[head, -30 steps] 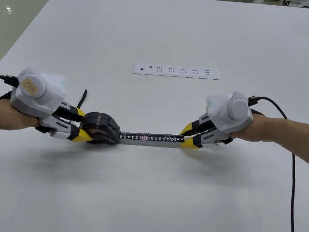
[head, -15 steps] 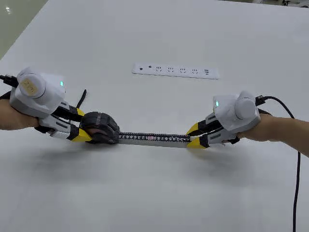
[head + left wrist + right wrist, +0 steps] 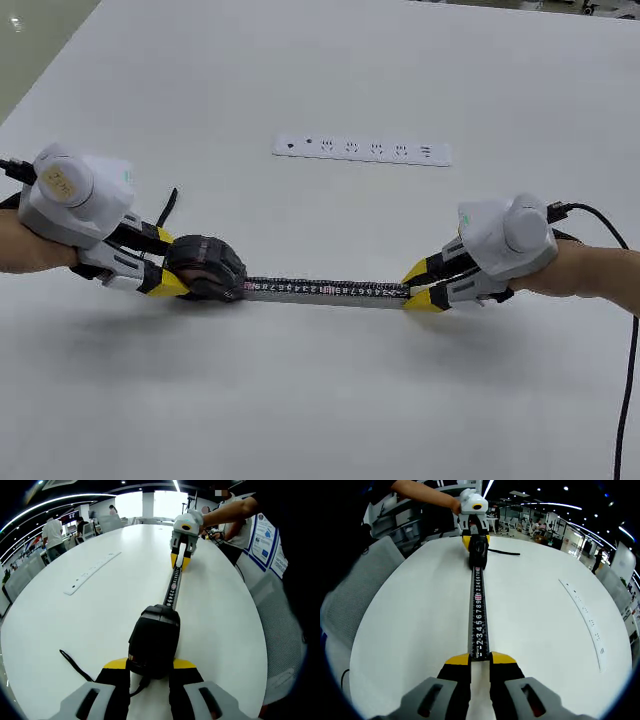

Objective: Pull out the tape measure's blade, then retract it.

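Our left gripper (image 3: 168, 260) is clamped on the tape measure (image 3: 205, 267). Its two yellow-tipped jaws are drawn in against either side of the black case, at the left of the worktop (image 3: 320, 400). The case sits on the white surface. In the left gripper view we see it upright between the jaws, with its black wrist strap (image 3: 75, 664) trailing off to one side on the worktop.

Our right gripper (image 3: 420, 286) is well apart to the right, its jaws almost together and pinching the free end of the blade (image 3: 325, 290). The blade runs straight from the case to that gripper, low over the worktop; we cannot tell whether it touches the surface along its run. In the right gripper view we read black numbers on its face, with a red-marked stretch partway along.

A white power strip (image 3: 362, 150) lies flat on the far side of the blade, well apart from it and roughly parallel to it. A black cable (image 3: 625, 370) leaves the back of the right gripper and drops toward the near right.
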A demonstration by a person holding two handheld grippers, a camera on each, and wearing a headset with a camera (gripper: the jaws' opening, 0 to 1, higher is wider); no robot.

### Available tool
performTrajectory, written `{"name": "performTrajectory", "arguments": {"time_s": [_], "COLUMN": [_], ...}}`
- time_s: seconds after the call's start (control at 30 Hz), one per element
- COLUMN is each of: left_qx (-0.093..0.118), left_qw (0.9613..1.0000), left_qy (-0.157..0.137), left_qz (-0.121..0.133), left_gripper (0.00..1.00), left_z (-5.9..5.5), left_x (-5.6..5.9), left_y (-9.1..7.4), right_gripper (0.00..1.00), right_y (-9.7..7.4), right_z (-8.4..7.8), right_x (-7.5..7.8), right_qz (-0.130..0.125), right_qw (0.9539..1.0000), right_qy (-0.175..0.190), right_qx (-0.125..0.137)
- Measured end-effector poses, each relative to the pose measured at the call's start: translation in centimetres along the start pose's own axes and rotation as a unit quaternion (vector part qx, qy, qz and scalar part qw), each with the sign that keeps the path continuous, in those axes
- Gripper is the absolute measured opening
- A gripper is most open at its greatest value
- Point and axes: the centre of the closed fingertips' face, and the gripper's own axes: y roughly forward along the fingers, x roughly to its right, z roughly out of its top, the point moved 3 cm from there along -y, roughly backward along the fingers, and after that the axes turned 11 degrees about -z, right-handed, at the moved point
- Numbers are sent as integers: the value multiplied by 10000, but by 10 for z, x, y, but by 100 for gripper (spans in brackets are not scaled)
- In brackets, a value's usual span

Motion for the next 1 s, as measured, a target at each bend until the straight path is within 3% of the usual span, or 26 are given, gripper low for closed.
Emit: {"name": "performTrajectory", "arguments": {"time_s": [0.7, 1.0], "left_qx": [-12, -149], "left_qw": [10000, 9999], "left_qy": [-3, 47], "left_qz": [0, 41], "left_gripper": [26, 27], "left_z": [1, 3], "left_x": [1, 1], "left_y": [0, 1], "right_gripper": [11, 12], "right_y": [-15, -14], "right_z": [-22, -27], "right_x": [6, 6], "right_qz": [-61, -42], "right_qw": [9998, 9996], "right_qy": [8, -38], "right_qx": [-193, -277]}}
